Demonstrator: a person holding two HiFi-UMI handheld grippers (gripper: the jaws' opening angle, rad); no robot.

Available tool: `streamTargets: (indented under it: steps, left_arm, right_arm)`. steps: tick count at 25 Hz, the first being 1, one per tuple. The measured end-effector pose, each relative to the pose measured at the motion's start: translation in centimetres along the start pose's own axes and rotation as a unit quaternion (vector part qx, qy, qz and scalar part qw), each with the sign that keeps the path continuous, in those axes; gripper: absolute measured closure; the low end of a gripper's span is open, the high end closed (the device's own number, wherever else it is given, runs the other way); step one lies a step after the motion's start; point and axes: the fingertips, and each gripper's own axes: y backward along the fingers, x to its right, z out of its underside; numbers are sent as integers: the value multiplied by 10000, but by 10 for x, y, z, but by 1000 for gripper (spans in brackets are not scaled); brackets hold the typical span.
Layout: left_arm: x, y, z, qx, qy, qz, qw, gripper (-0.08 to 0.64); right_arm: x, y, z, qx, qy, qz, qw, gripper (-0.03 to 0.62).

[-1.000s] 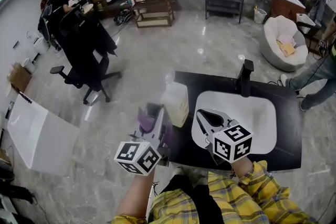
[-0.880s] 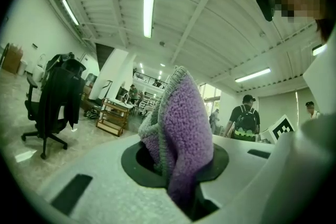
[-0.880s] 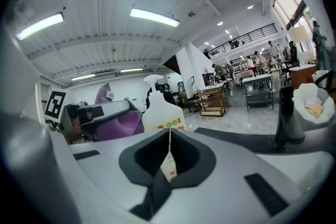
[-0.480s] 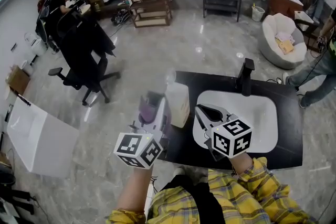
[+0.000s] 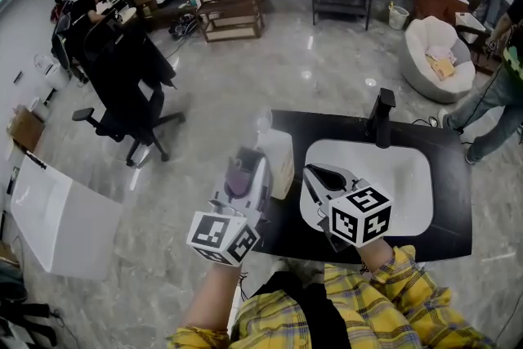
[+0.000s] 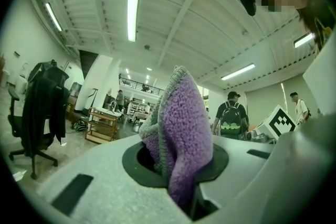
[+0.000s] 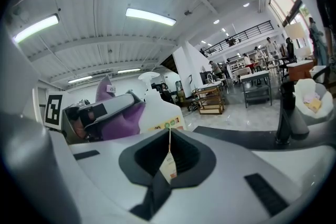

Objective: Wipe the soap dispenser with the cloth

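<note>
I'm gripping the purple cloth [image 6: 181,134] in the left gripper's [image 5: 243,169] fingers, just beside the soap dispenser [image 5: 276,158] at the desk's [image 5: 445,234] left edge; I cannot tell if they are touching. The right gripper's [image 5: 315,176] fingers are pressed together over the sink [image 5: 400,176]. Wiping seems to be starting; next I'm needing firm cloth contact along the bottle's side.

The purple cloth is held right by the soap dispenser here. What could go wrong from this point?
1. The soap dispenser stands at the left edge of the counter. The right hand-held gripper is shut over the sink and not steadying it, so a wipe may tip or slide it.
2. The left hand-held gripper pinches only a fold of the cloth, which might pull loose.
</note>
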Motion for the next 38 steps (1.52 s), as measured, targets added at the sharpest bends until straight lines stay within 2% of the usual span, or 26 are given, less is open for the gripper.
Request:
streamTargets:
  steps: [15,22,27,38]
  left_arm:
    - [1,13,33,1,342,-120,9993,500]
    - [-2,20,71,-452,610,-184,9969,500]
    - [-3,21,95,-623,639,-199,9958,500]
    - [-6,21,145,-1304,956,-312,9863,500]
  right_arm:
    - [4,-4,14,-149,-60,-24,9999,586]
    - [1,-9,16,-211,-78,-35,9997,586]
    - [1,-11,23,-290,-78,-48,9995,586]
    - [5,-15,30,-387,-104,-47,9992,586]
